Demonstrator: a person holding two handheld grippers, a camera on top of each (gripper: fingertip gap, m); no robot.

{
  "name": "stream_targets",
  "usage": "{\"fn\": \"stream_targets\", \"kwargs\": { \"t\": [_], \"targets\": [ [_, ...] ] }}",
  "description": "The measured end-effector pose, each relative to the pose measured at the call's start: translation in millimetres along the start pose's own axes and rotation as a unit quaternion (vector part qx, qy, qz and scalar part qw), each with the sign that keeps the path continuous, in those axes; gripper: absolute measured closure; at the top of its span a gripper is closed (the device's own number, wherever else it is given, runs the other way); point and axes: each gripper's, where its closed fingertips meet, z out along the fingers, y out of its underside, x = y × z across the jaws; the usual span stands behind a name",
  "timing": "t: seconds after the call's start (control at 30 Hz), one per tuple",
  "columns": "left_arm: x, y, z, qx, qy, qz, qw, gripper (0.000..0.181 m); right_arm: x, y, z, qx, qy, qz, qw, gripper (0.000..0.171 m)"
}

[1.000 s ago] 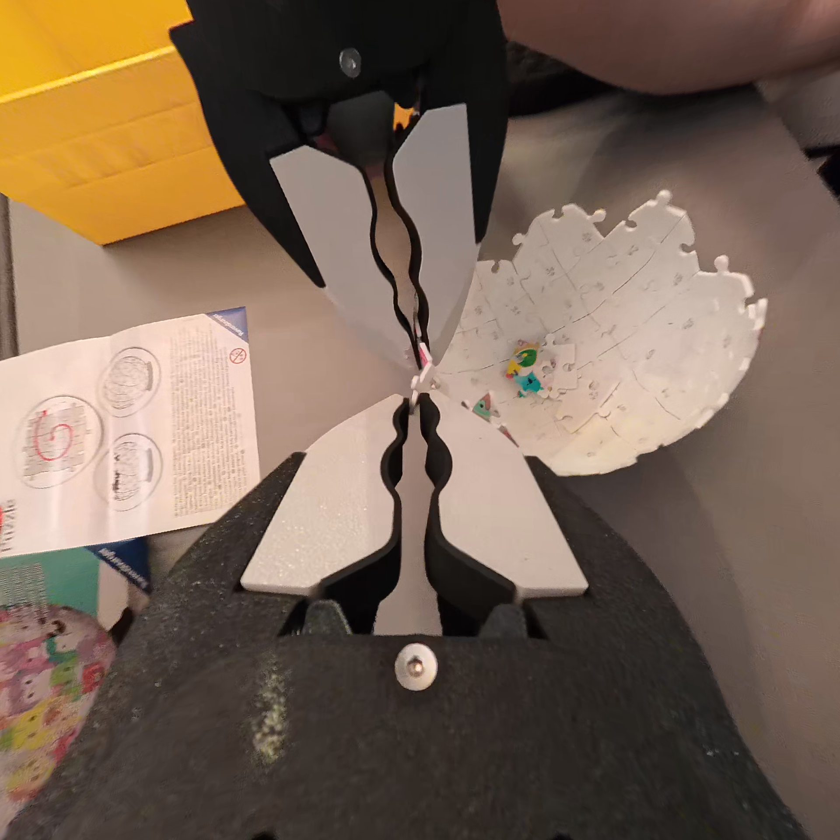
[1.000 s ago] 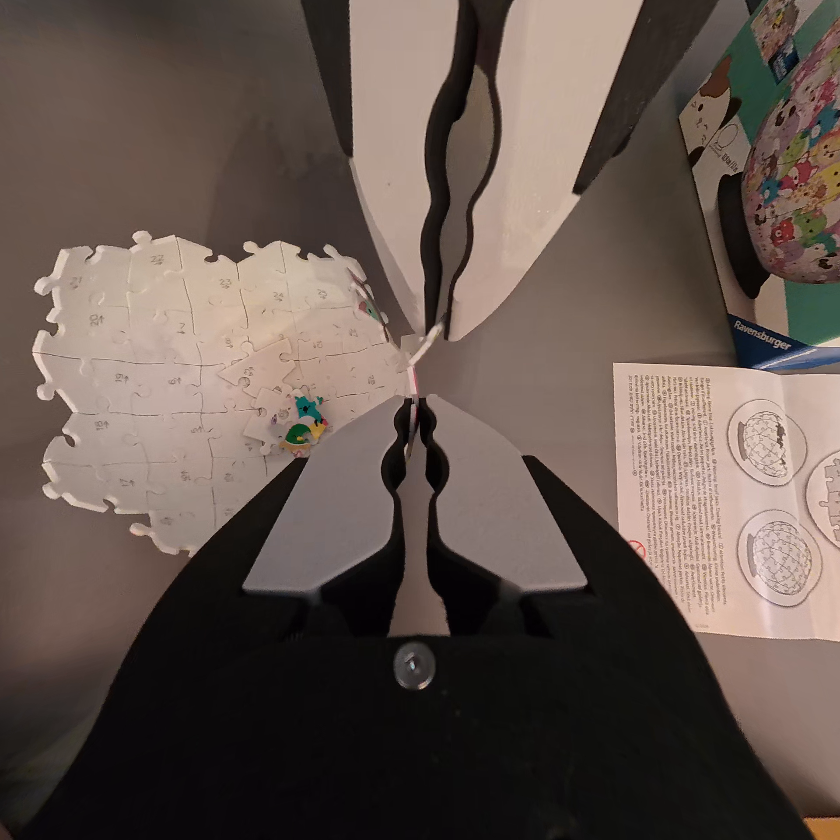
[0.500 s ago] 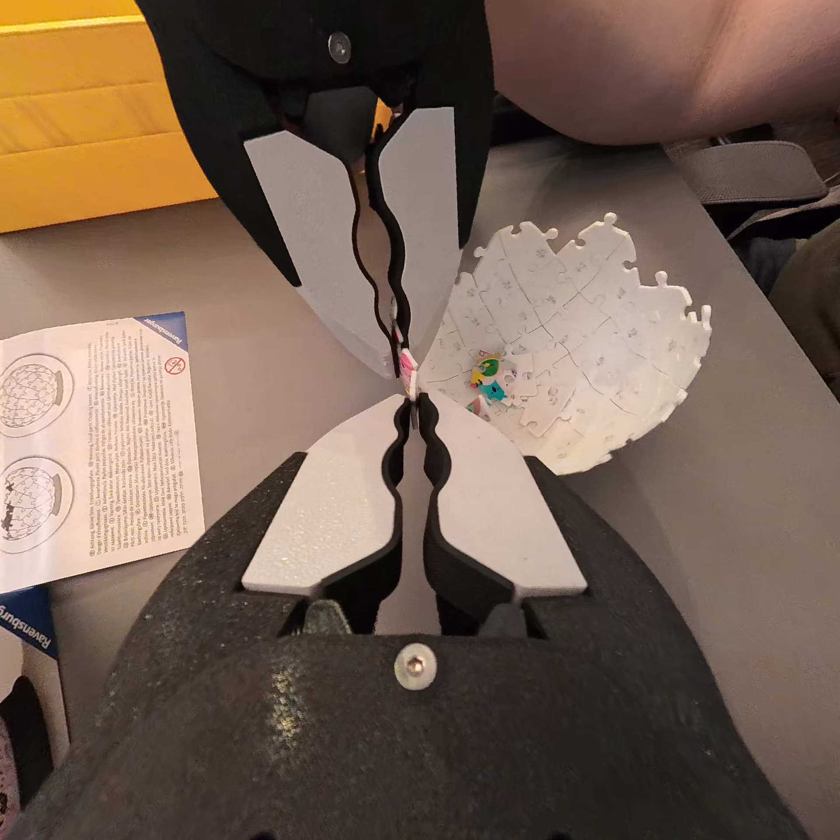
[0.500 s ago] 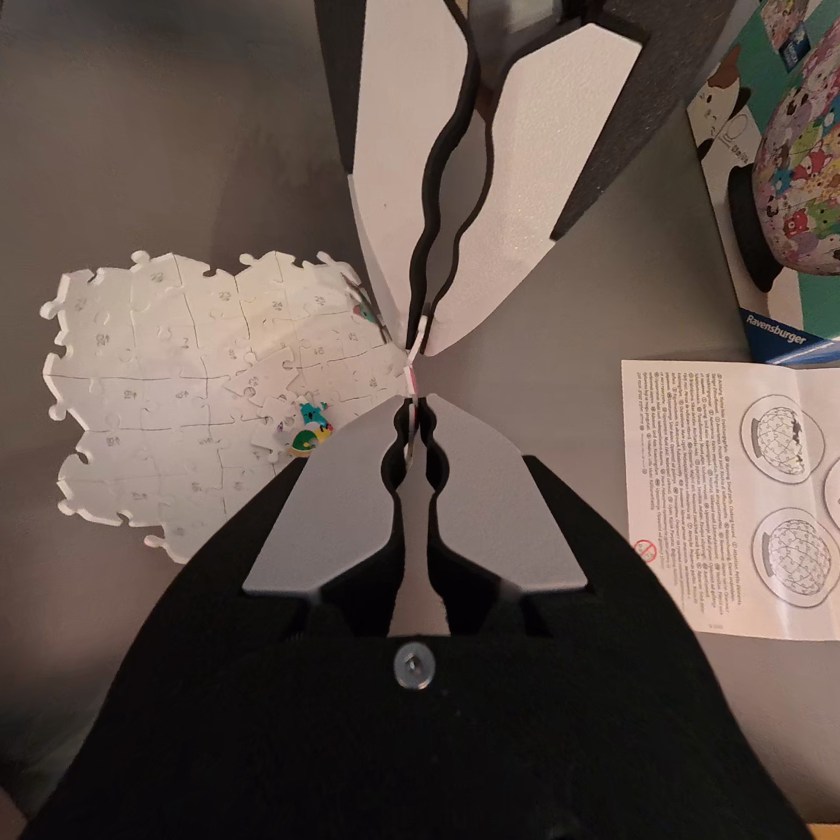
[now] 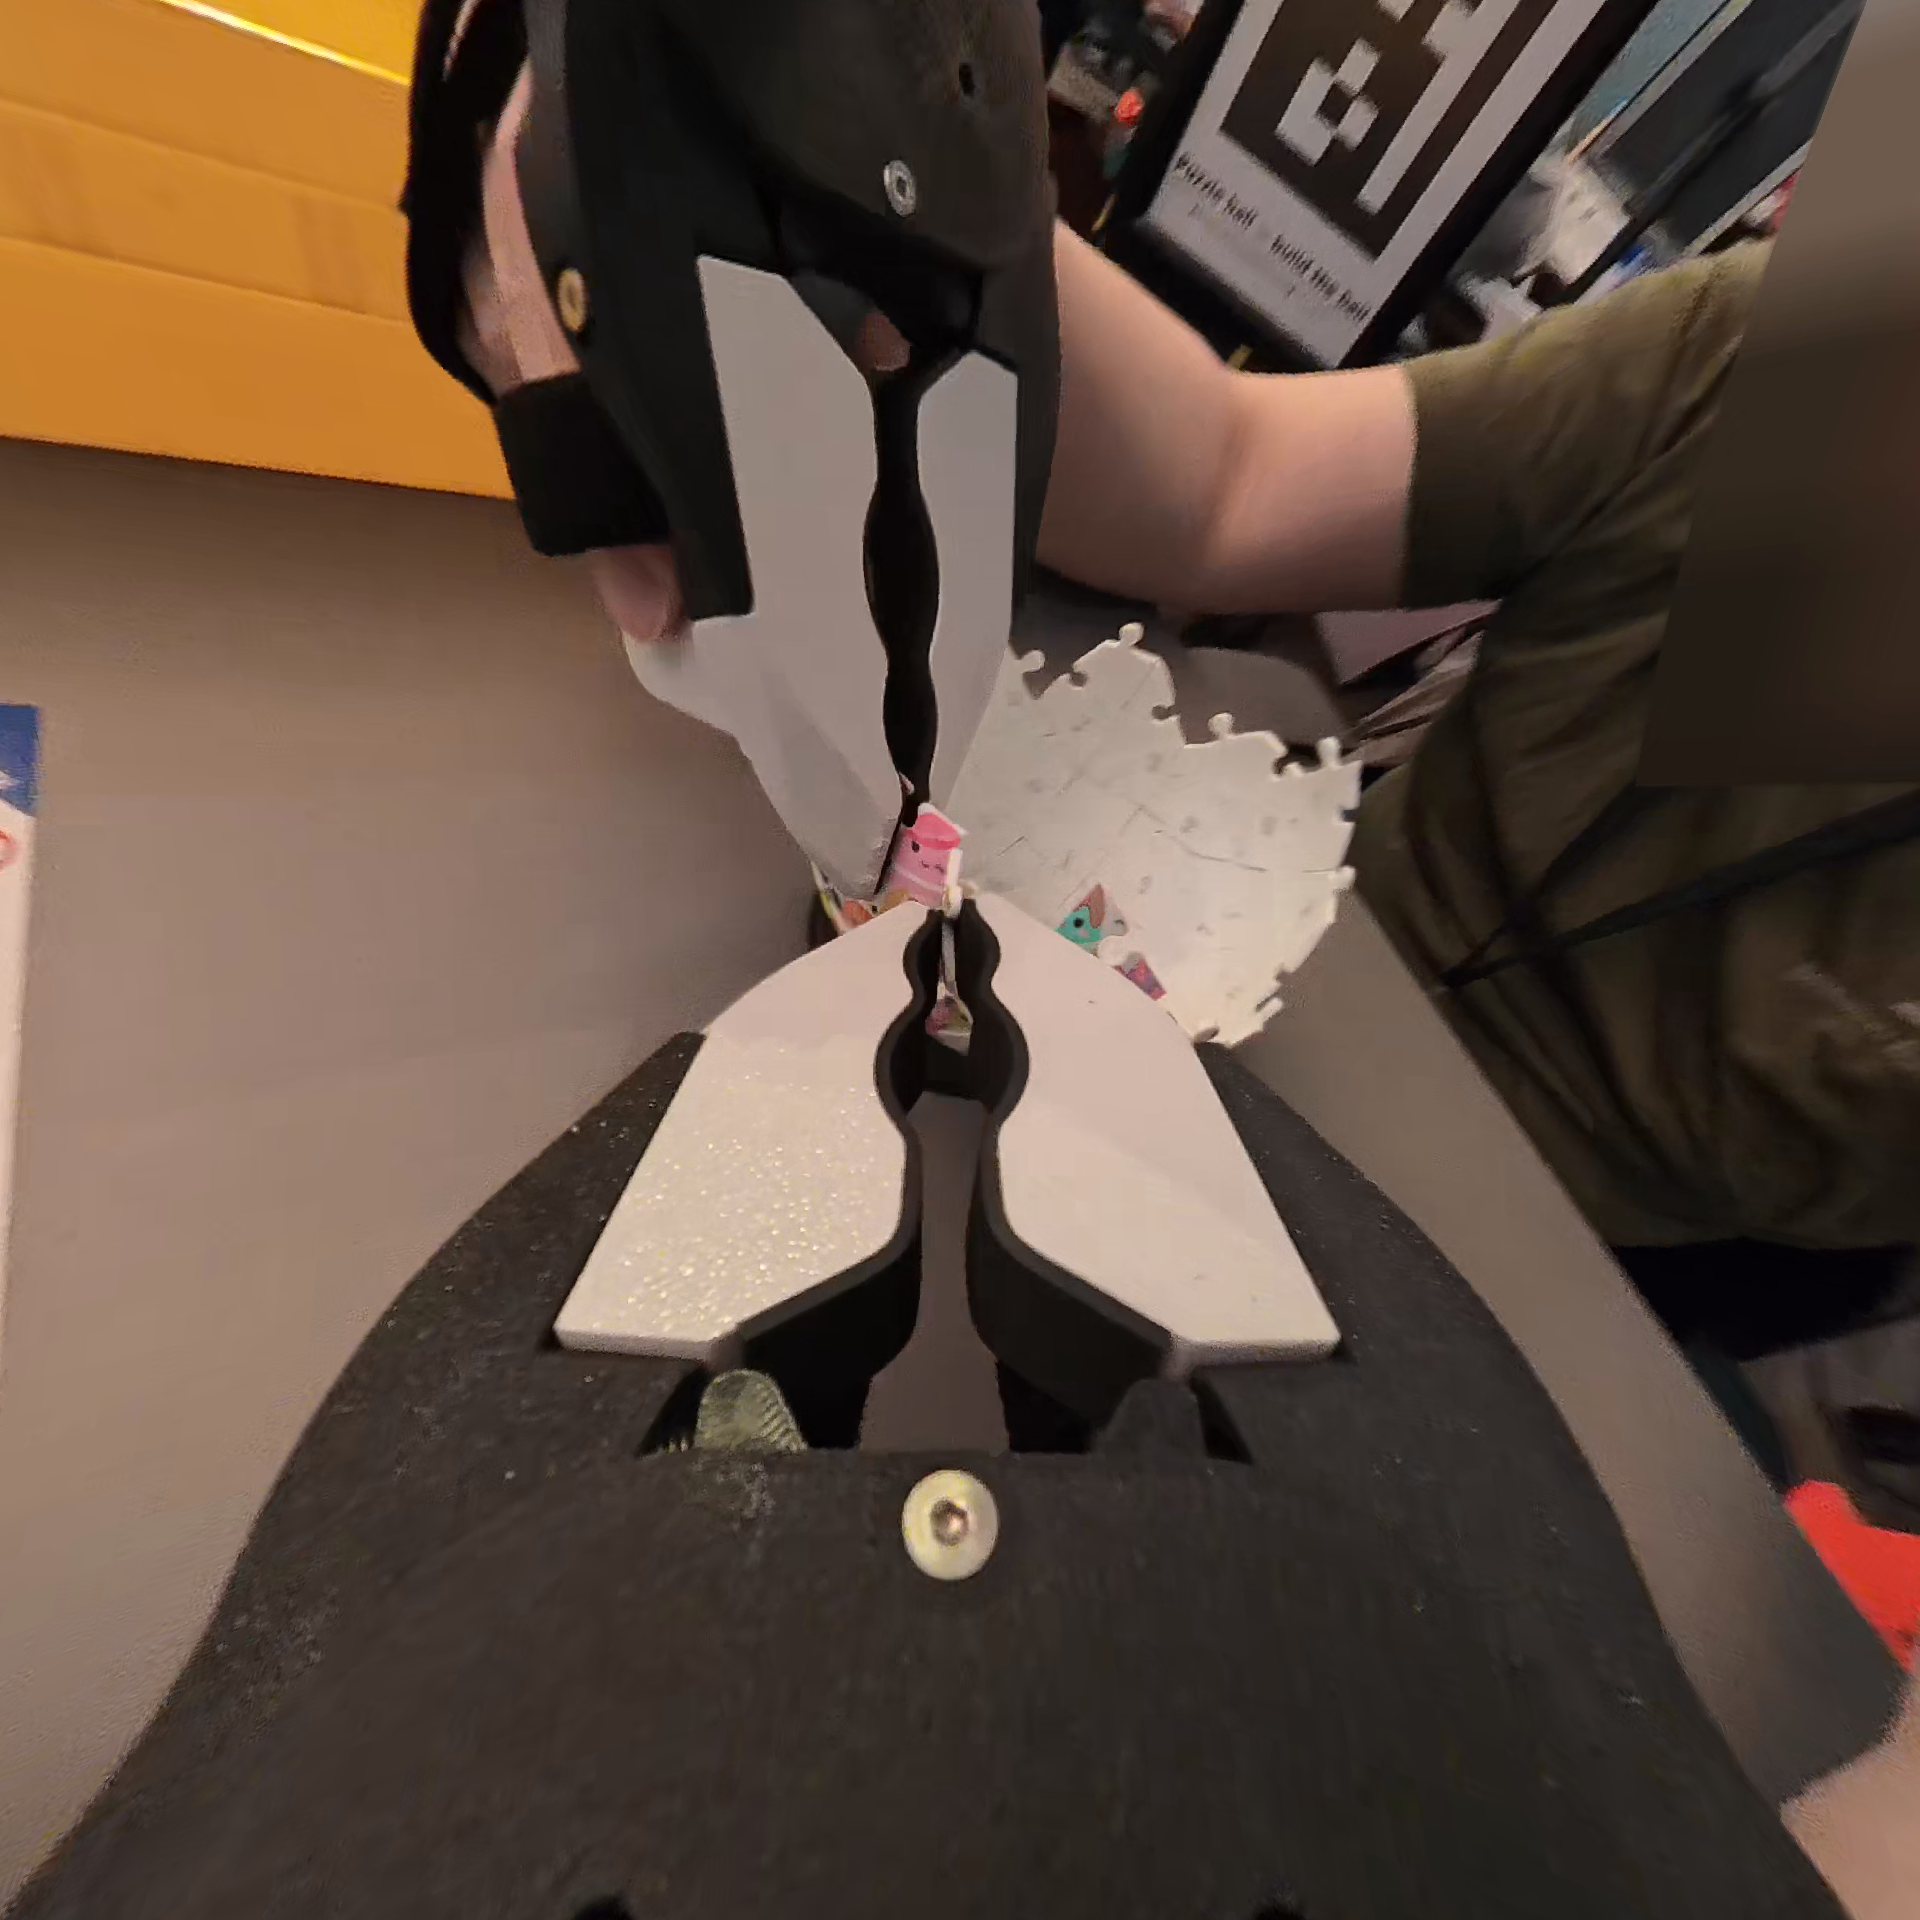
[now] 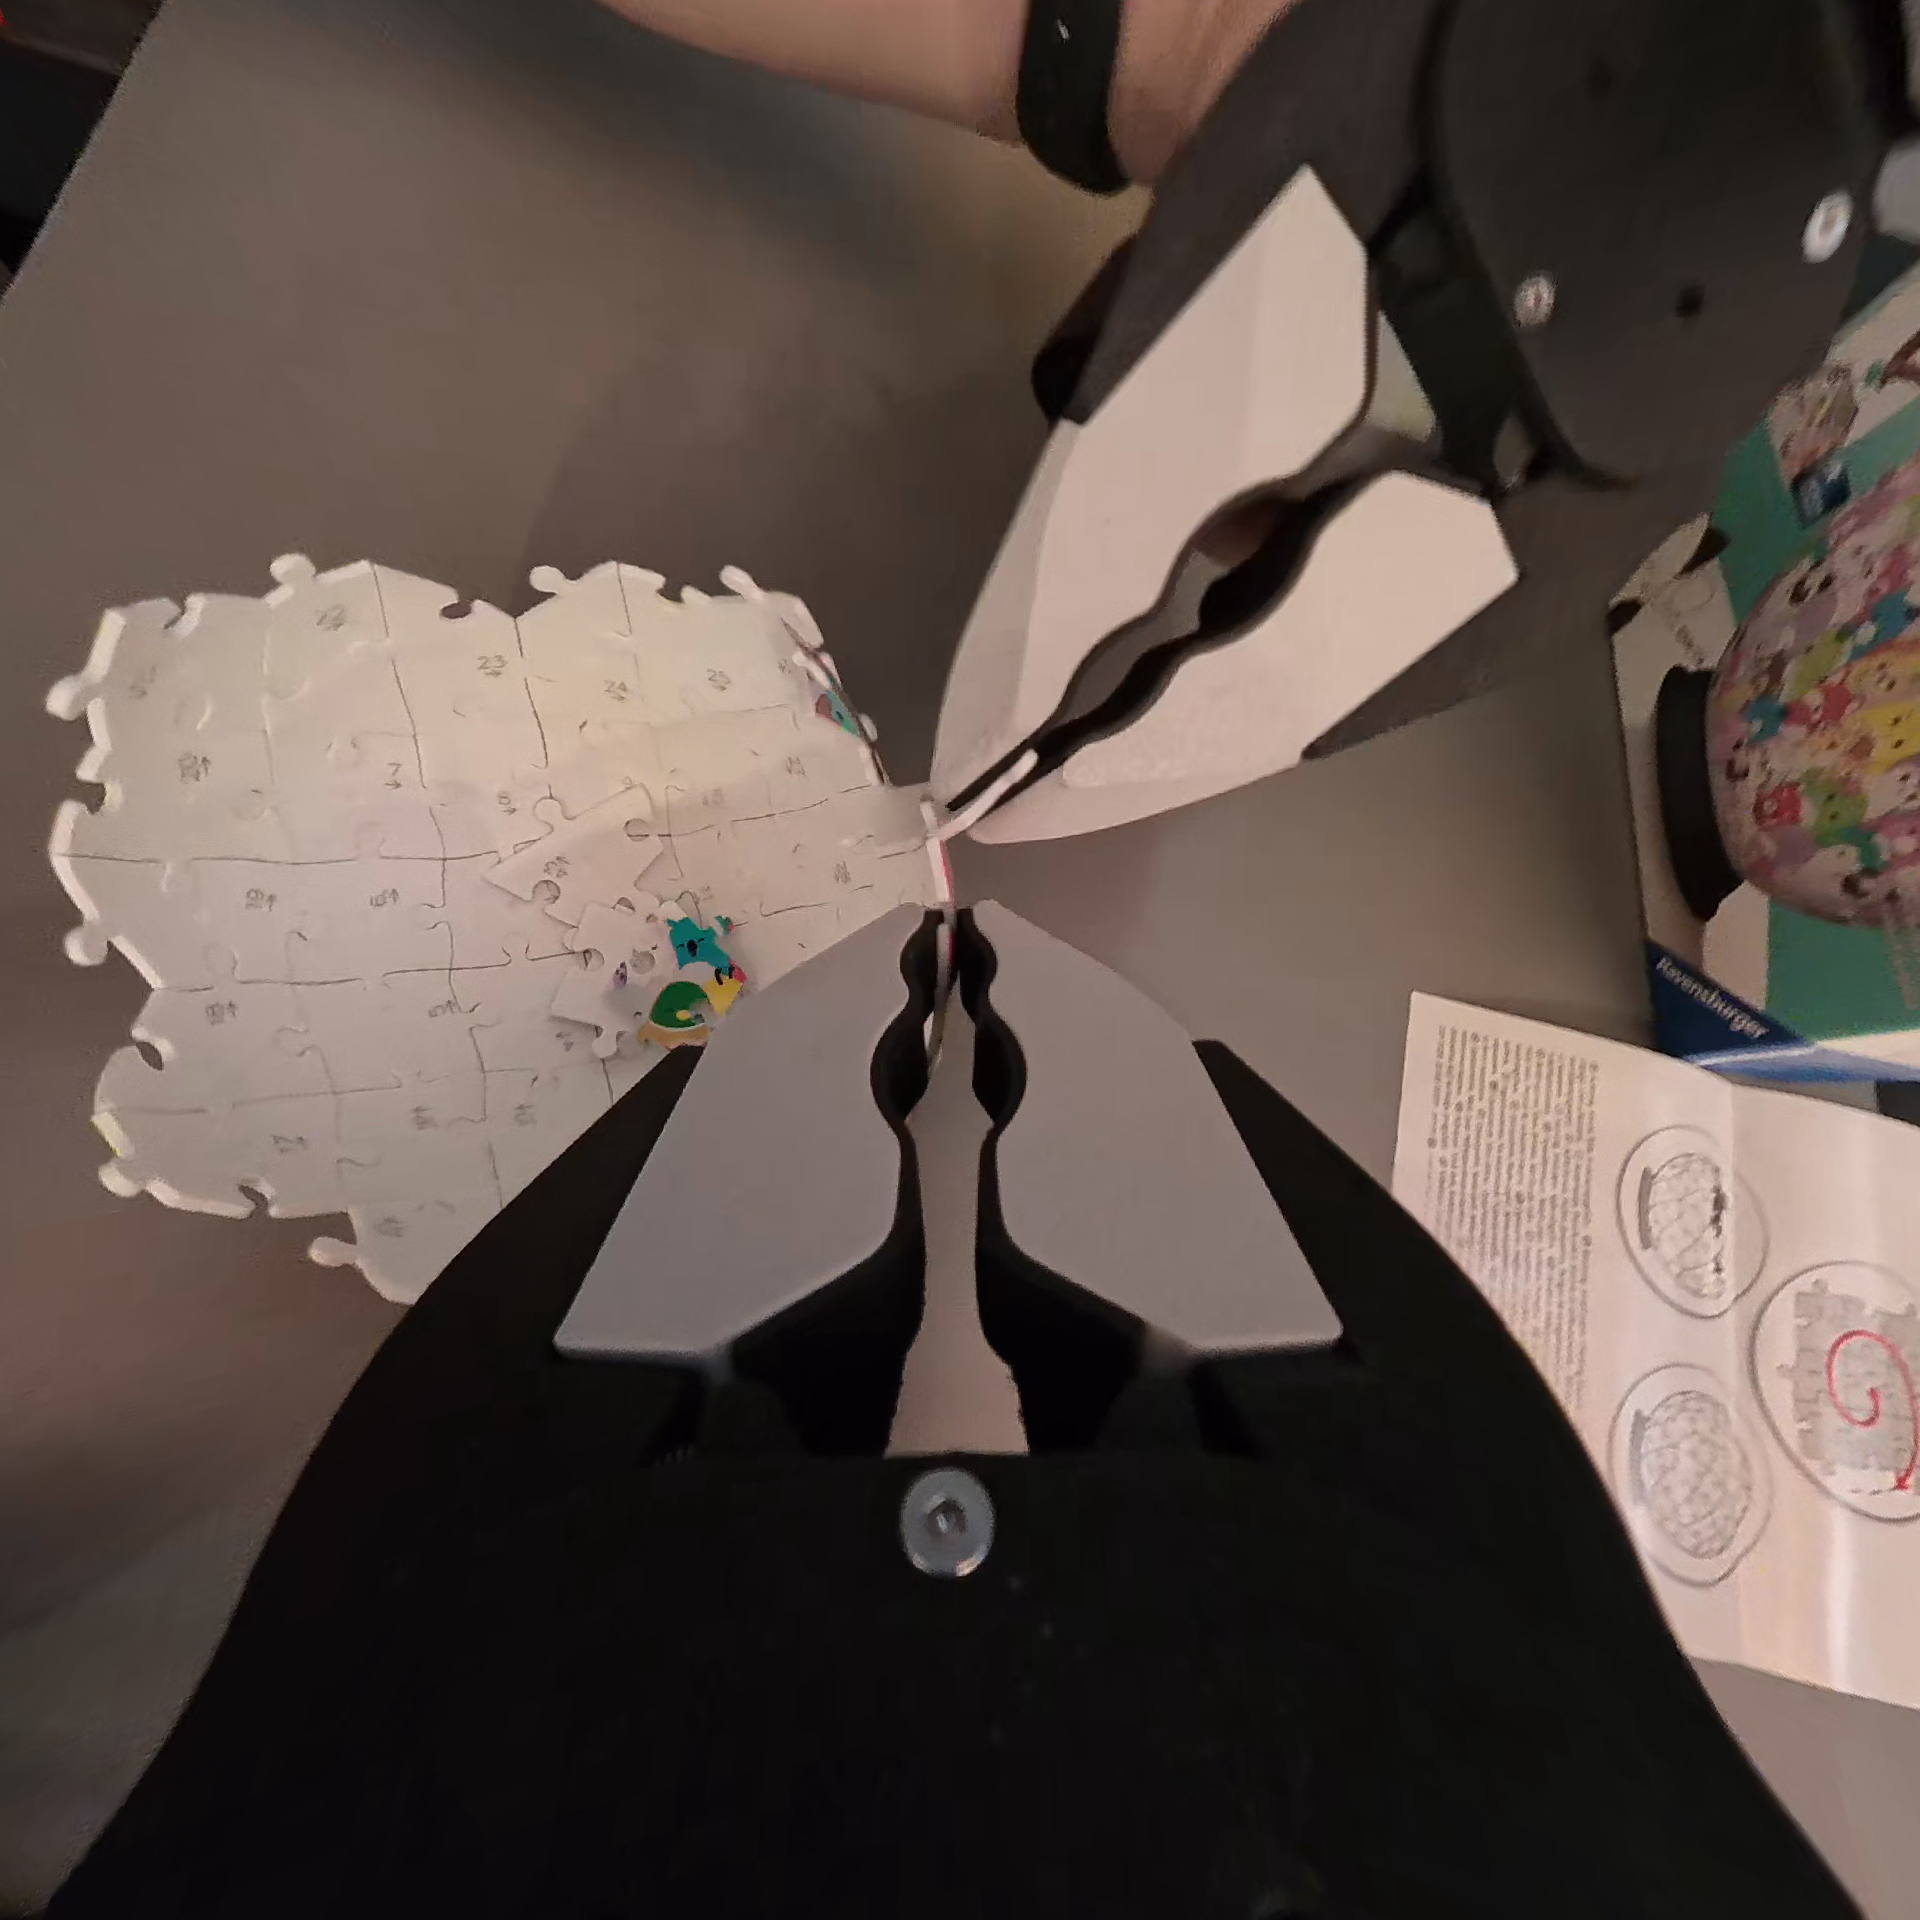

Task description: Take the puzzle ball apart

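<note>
The puzzle ball's remaining shell lies open like a bowl on the grey table, white numbered inside facing up; it also shows in the left wrist view. A few loose pieces lie inside it. My left gripper is shut on a small puzzle piece. My right gripper is shut on a neighbouring pink piece. The two grippers meet tip to tip by the shell's rim. In the right wrist view the left gripper comes in from the upper right, its piece bent away at an angle.
An instruction leaflet and the puzzle's box lie to the right of the shell. A yellow box stands at the table's far side. A person's arm and a marker board are behind. Left and right tips are no more than a few centimetres apart.
The left gripper has swung from straight opposite the right one to an angle, bending the two held pieces at their joint. The left view has tilted up towards the person.
</note>
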Motion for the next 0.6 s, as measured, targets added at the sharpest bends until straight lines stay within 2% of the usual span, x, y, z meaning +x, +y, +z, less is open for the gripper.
{"fn": "stream_targets", "kwargs": {
  "t": [0.23, 0.47, 0.6],
  "targets": [
    [10, 0, -2, 0.024, 0.035, 0.011, 0.999, 0.179, -3, -7, 1, 0.025, -0.006, -0.010, 1.000, 0.167],
    [12, 7, 3, 0.053, 0.056, -0.017, 0.997, 0.179, -9, -3, 8, 0.012, -0.022, -0.018, 1.000, 0.167],
    [14, 5, 3, 0.080, 0.050, 0.016, 0.995, 0.179, -12, -8, 7, 0.022, -0.024, -0.031, 0.999, 0.167]
  ]
}}
